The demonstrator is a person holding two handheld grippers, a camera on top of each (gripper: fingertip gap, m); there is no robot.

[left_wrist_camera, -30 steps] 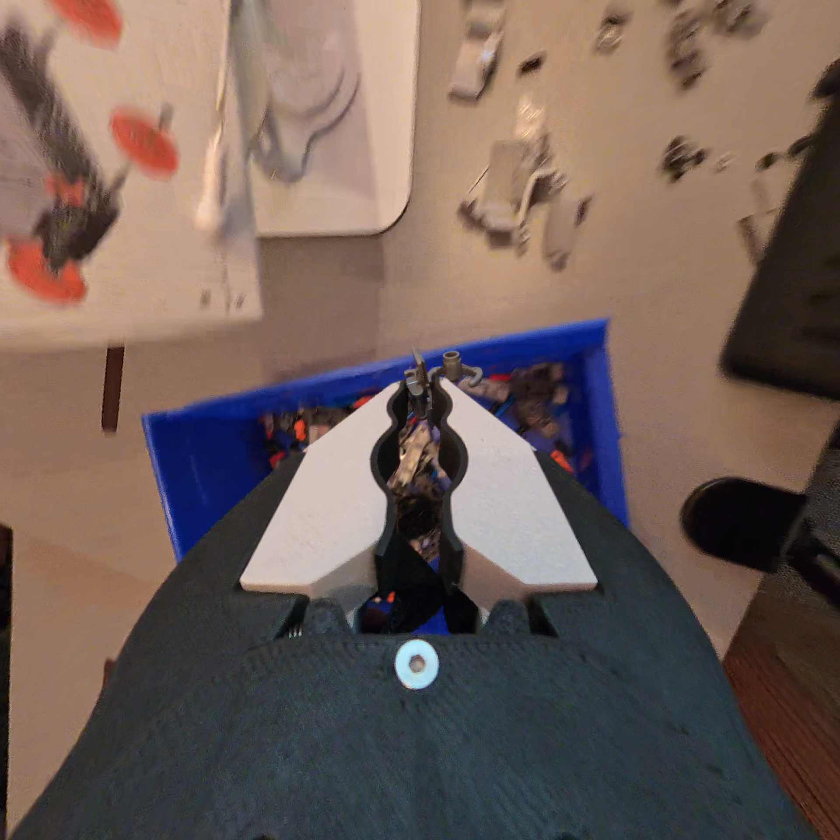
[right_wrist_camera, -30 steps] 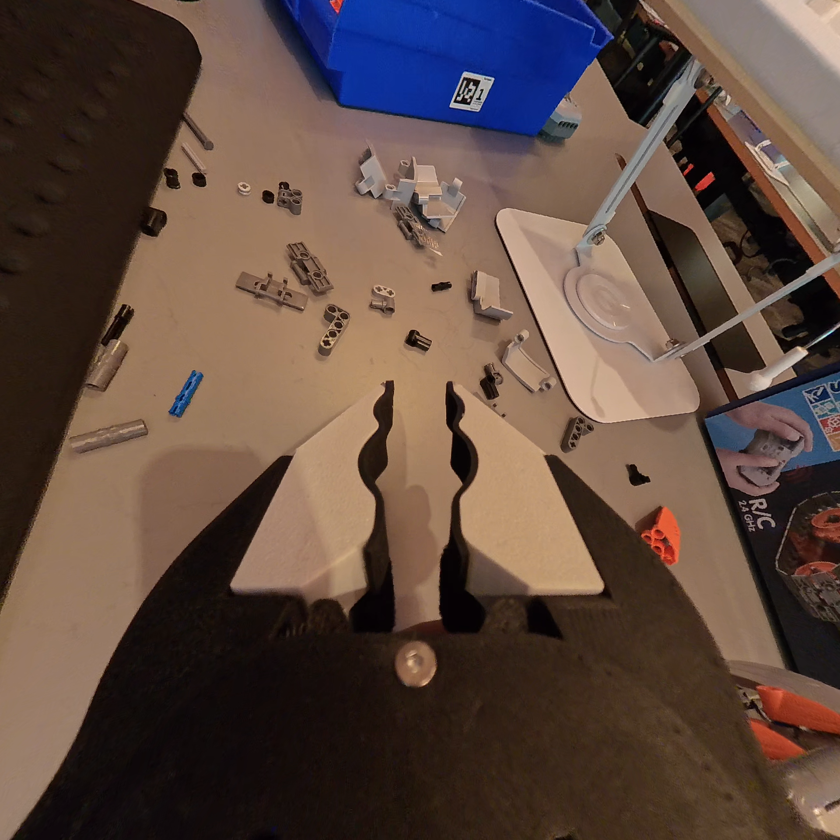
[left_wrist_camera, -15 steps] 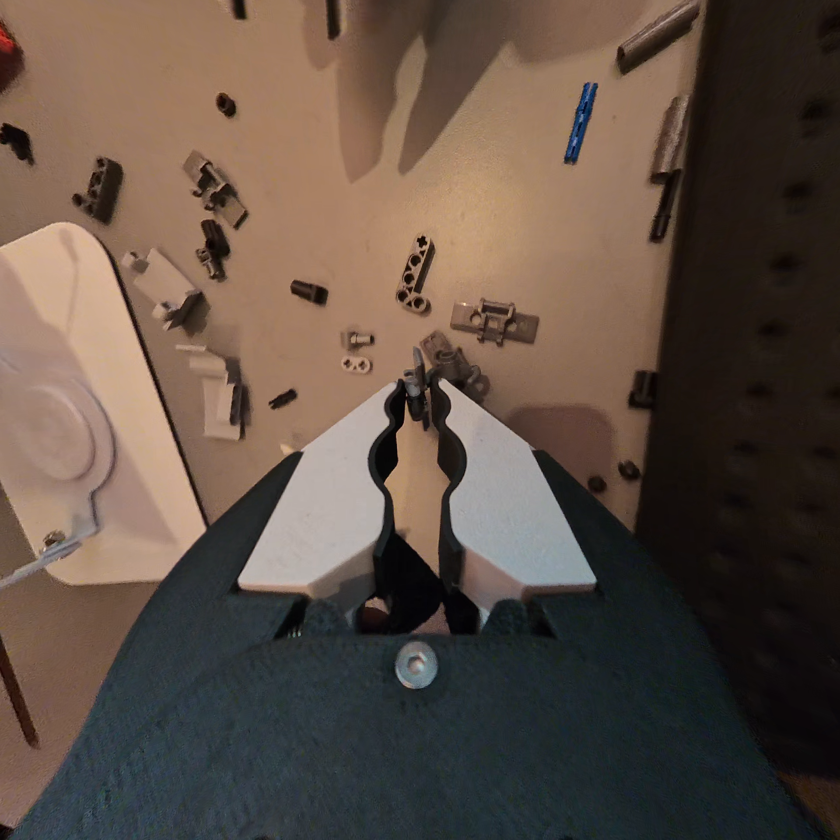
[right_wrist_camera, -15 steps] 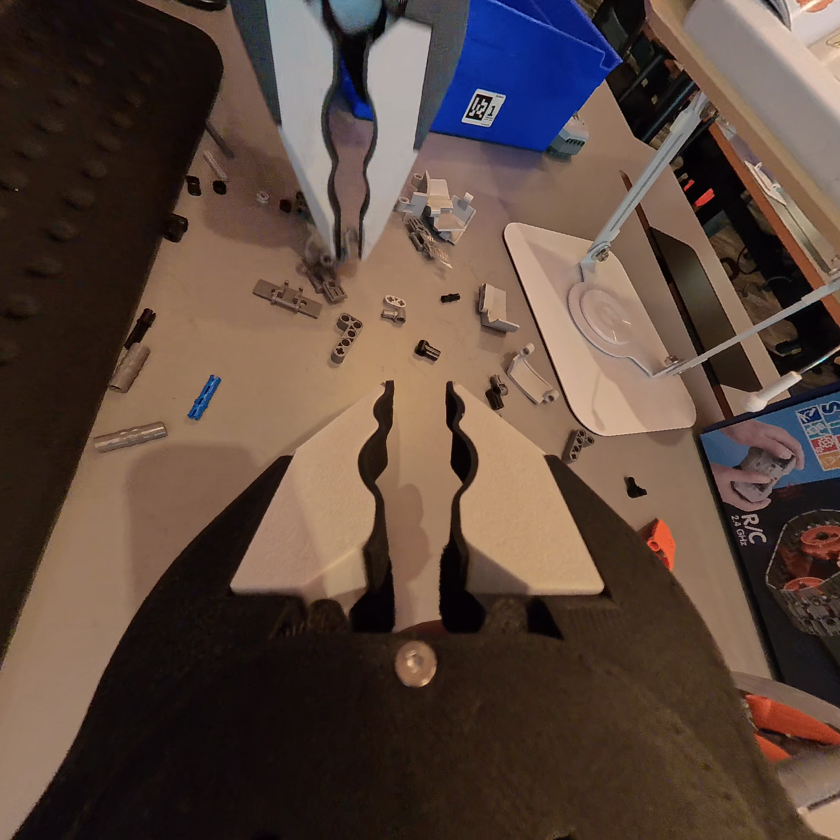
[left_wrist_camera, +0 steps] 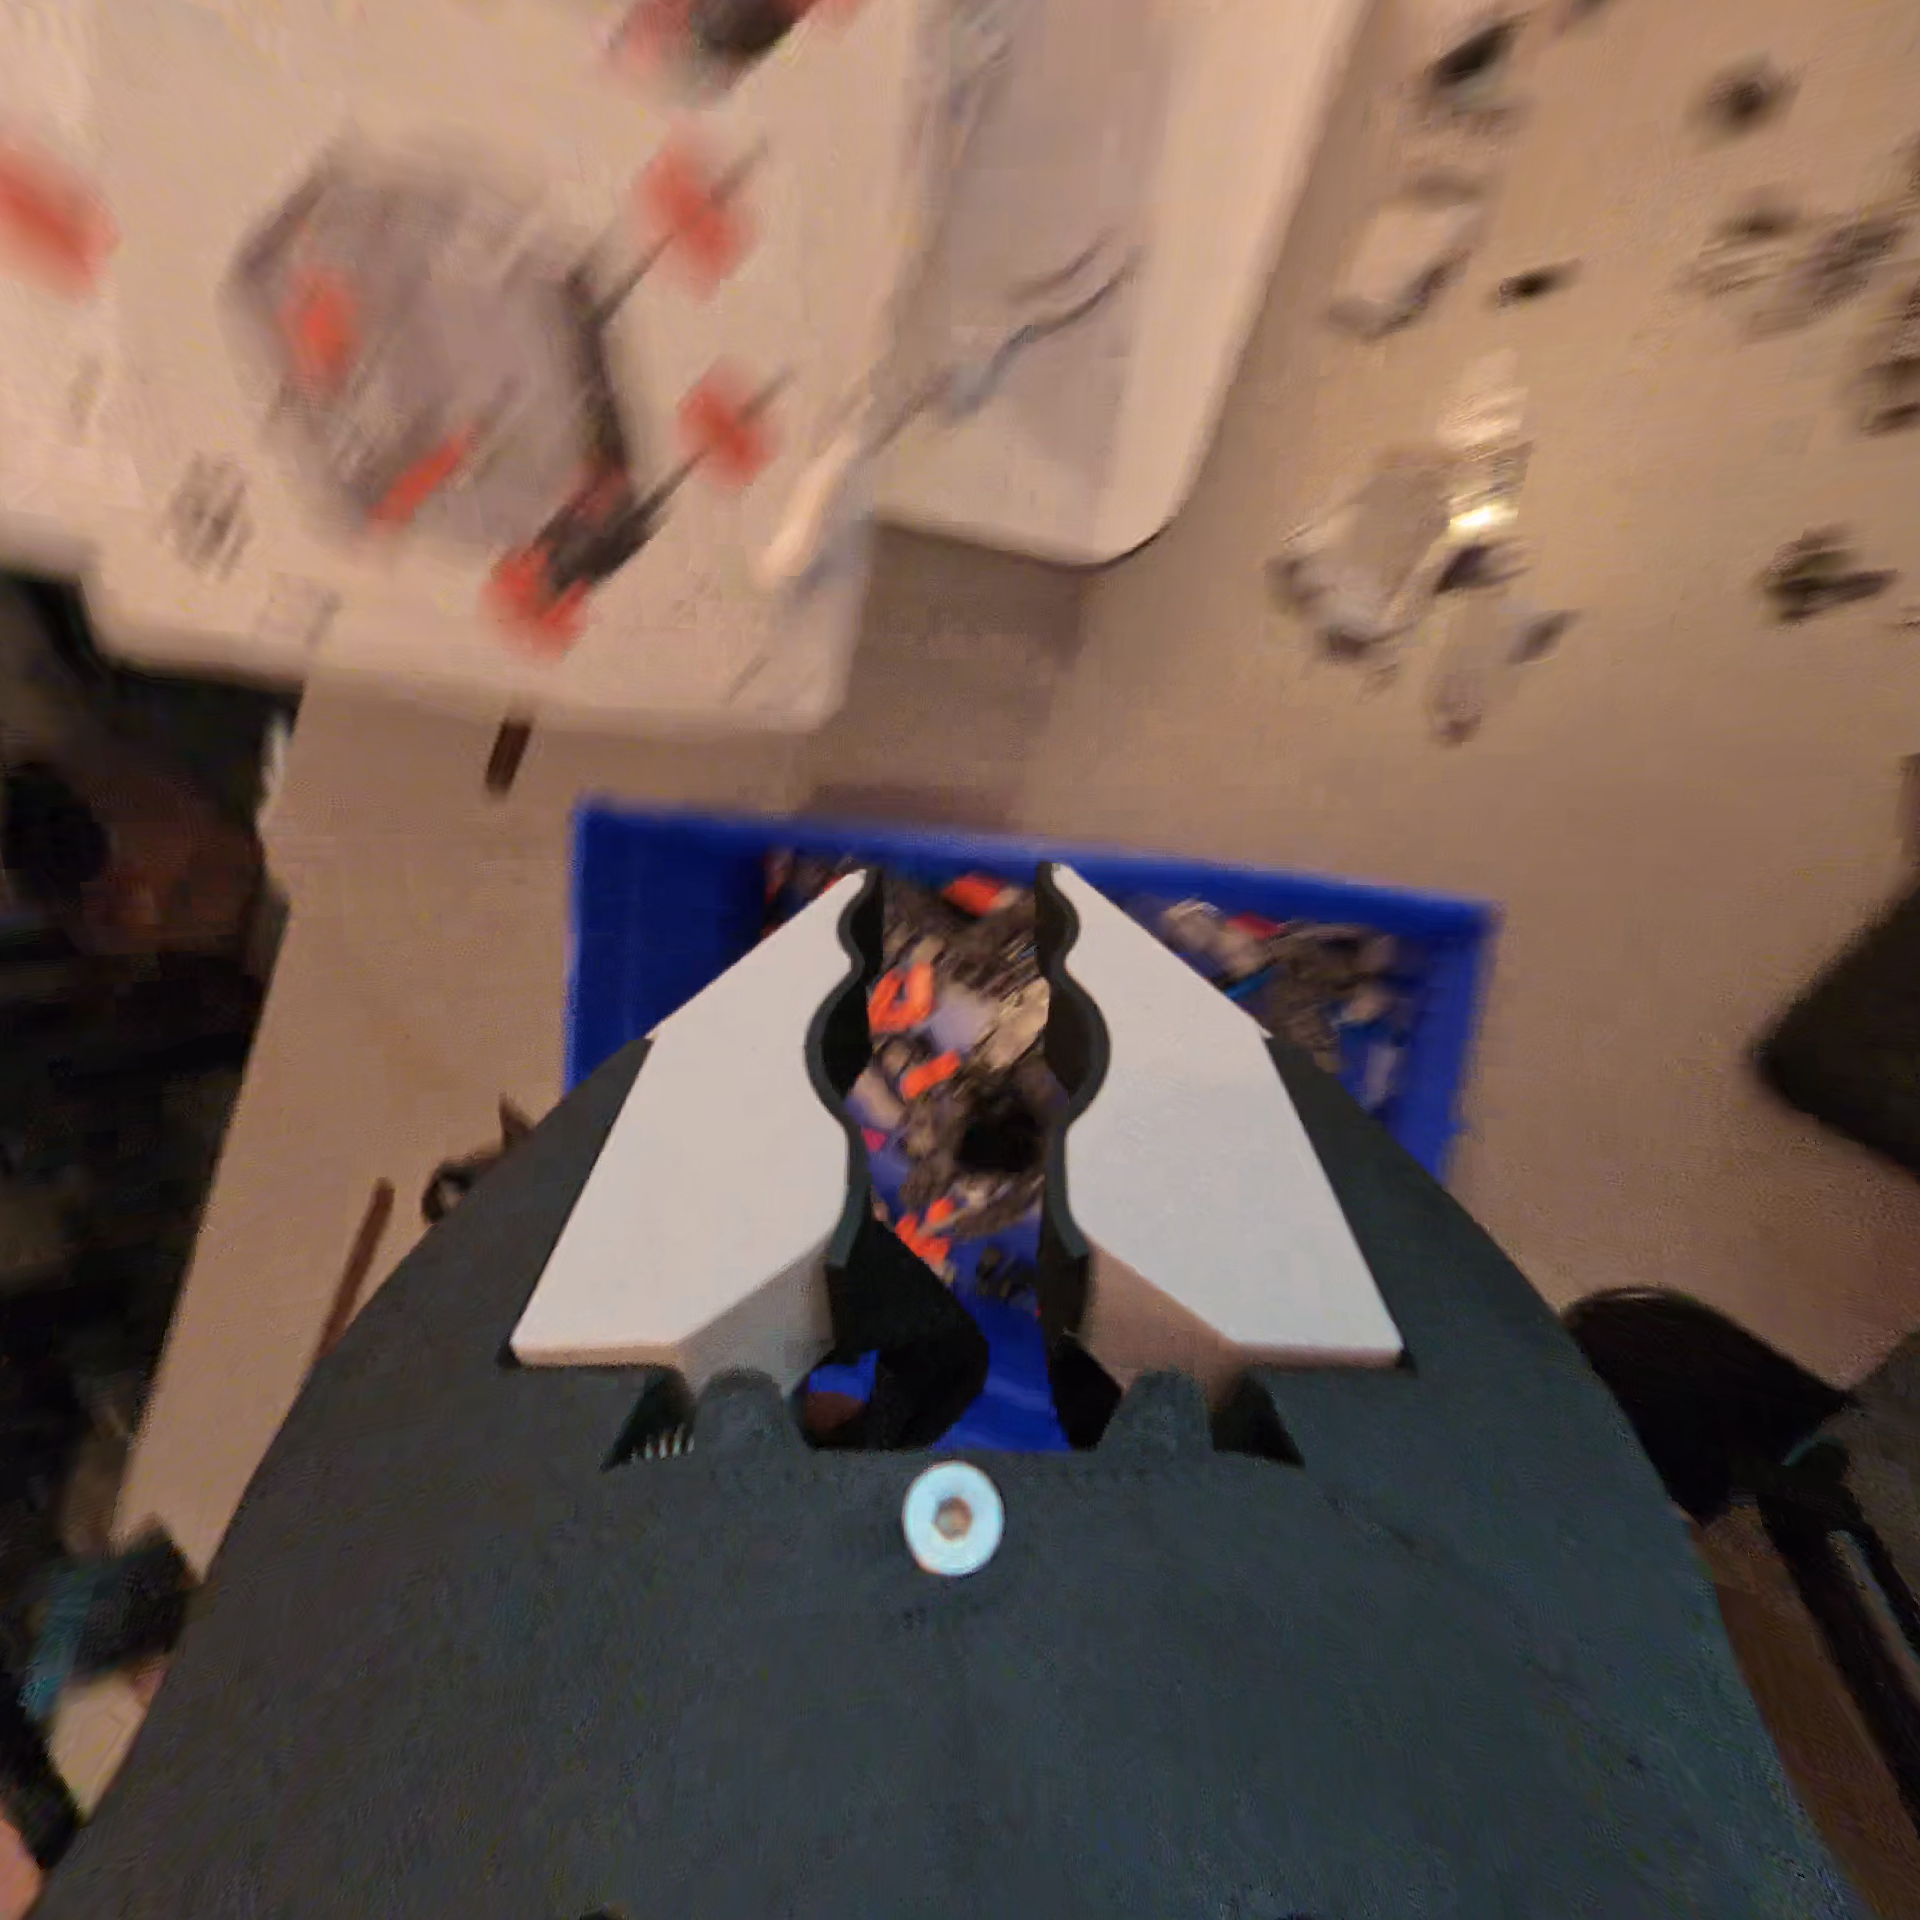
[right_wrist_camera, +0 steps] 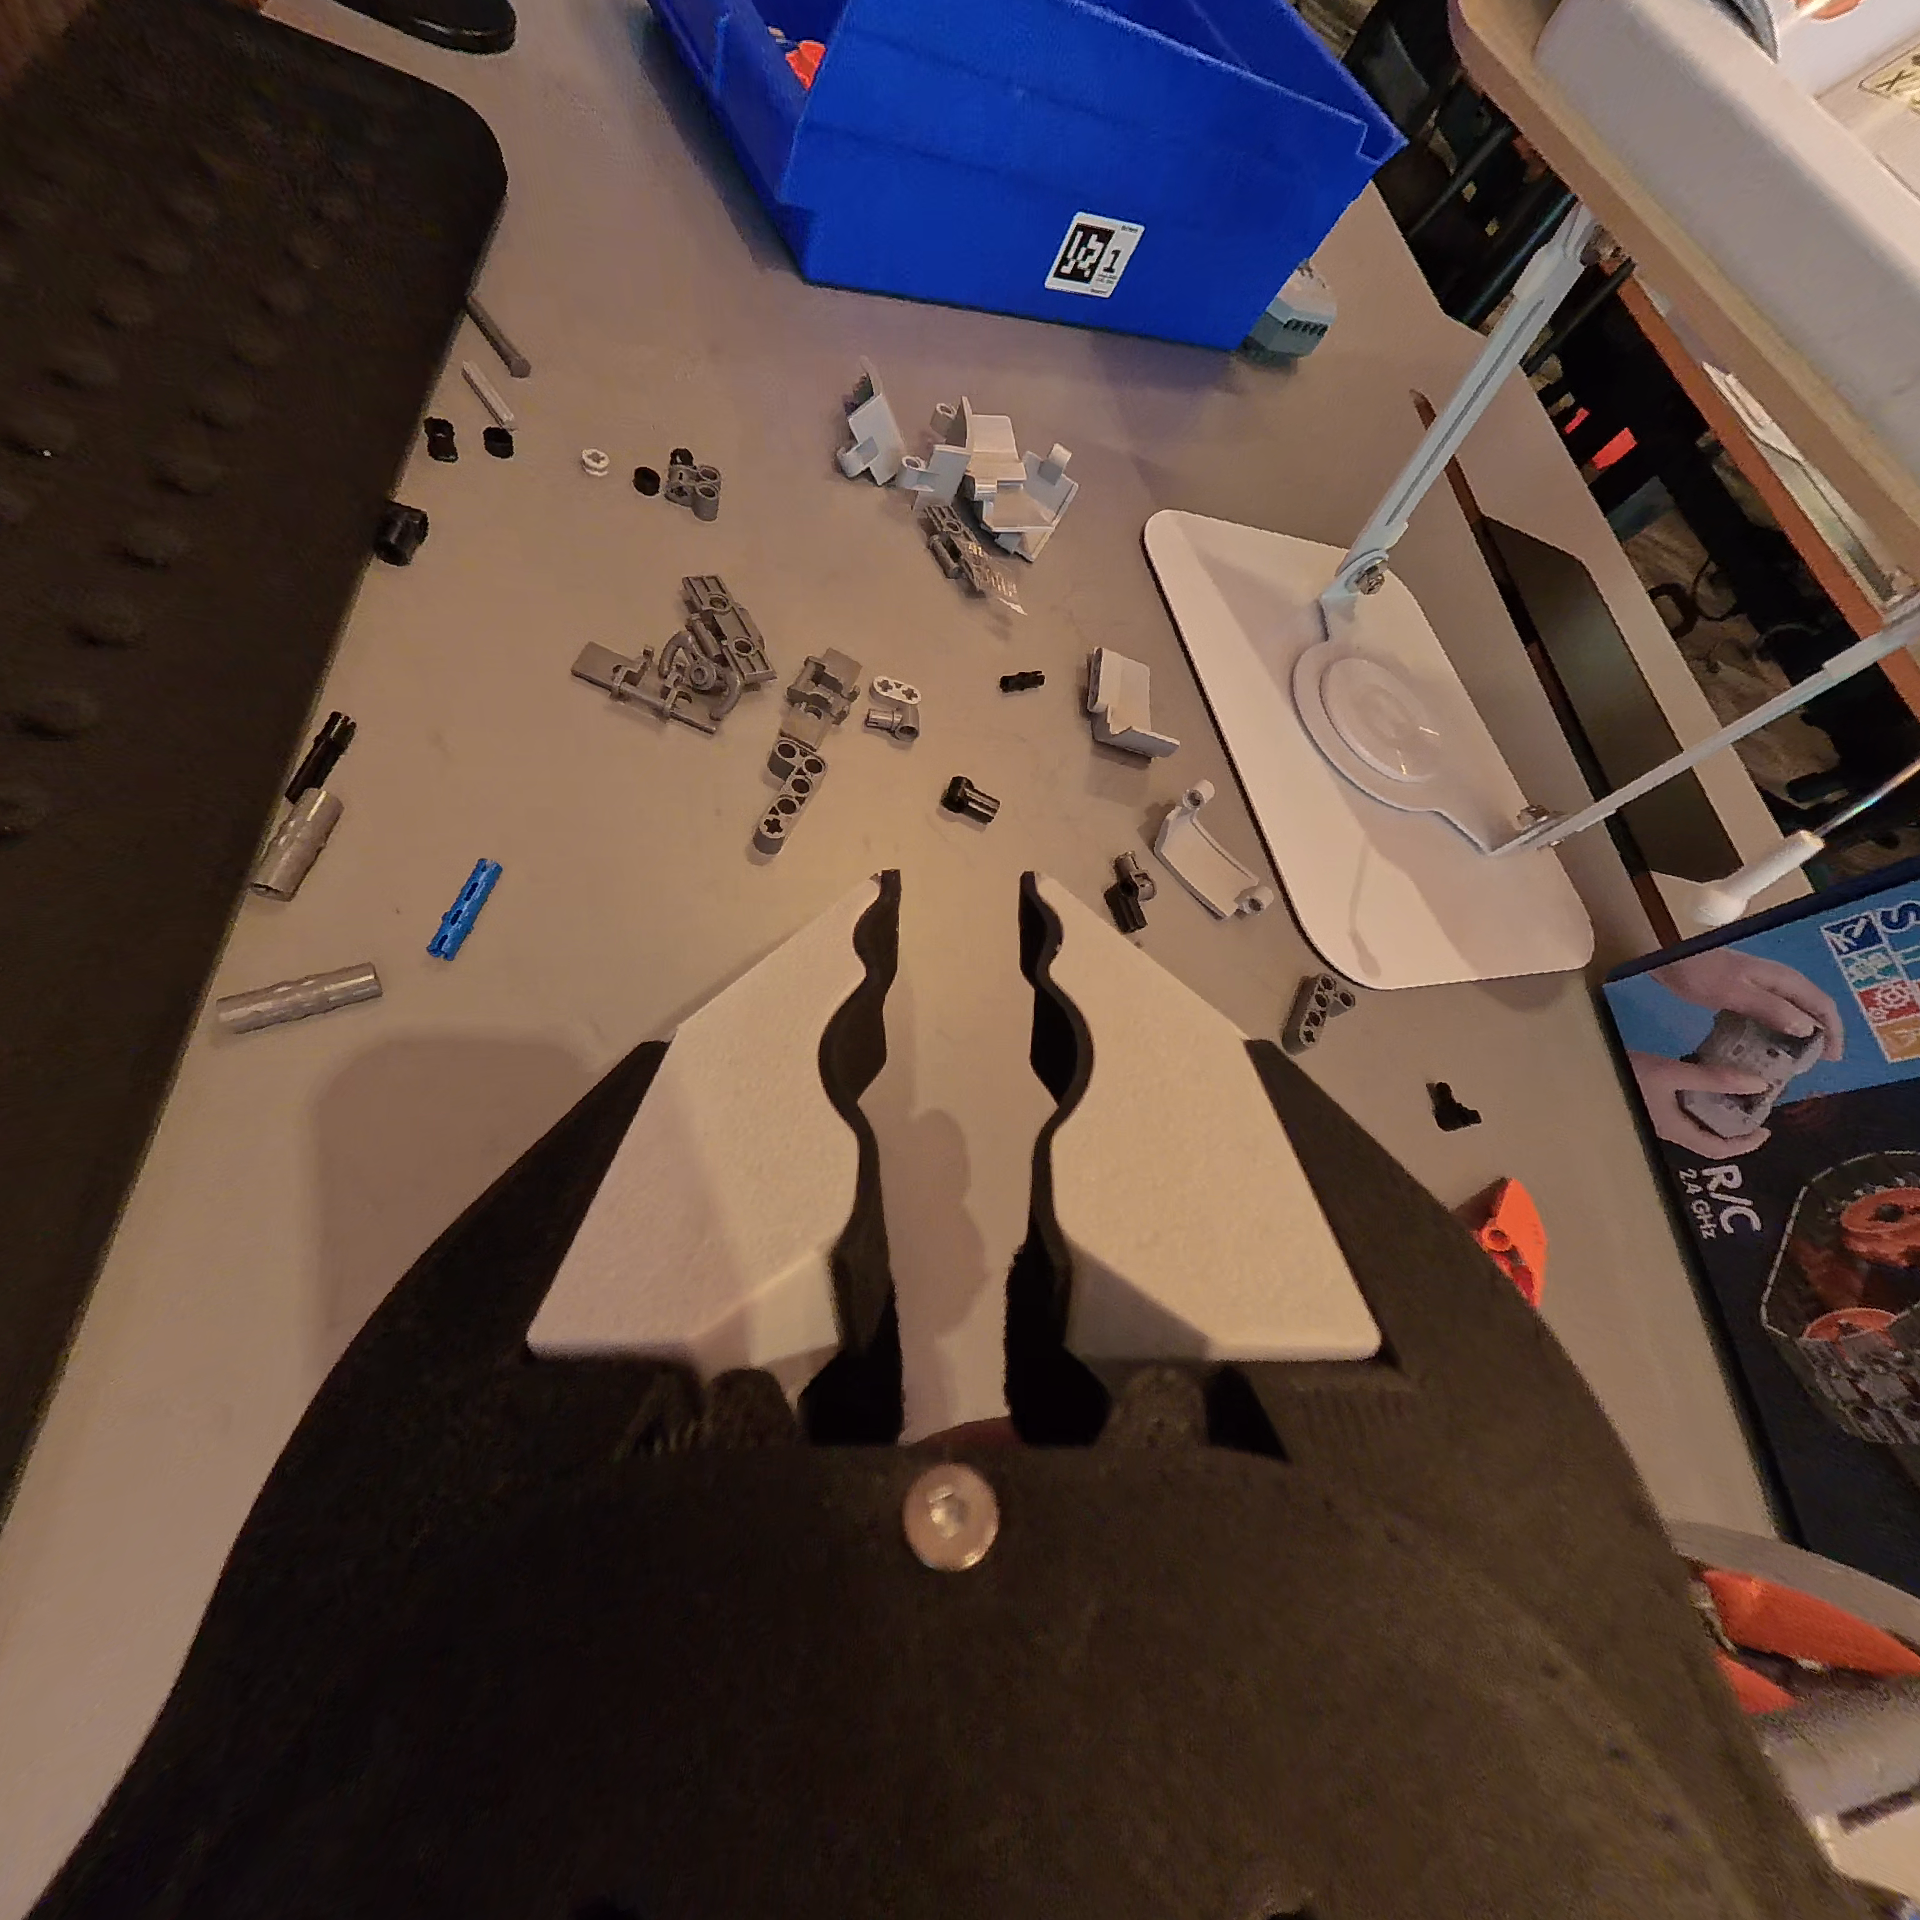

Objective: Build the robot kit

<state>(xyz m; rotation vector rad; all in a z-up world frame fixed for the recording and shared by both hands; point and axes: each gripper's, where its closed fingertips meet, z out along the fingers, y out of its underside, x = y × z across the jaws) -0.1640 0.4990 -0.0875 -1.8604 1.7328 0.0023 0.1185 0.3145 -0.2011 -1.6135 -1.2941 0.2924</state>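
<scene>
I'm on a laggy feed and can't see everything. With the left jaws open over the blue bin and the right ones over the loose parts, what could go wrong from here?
1. The left wrist view is motion-blurred; a grab by the left gripper into the jumbled blue bin may catch several pieces or none.
2. The small black pins near the right gripper could get knocked and scatter.
3. The lamp base sits close beside it; a sideways swing might hit it.

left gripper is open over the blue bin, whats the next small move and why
Probably lower the left gripper into the blue bin. Its jaws are open and empty, and mixed orange, black and grey parts lie right below. The view is blurred, so picking one piece is a guess.
</scene>
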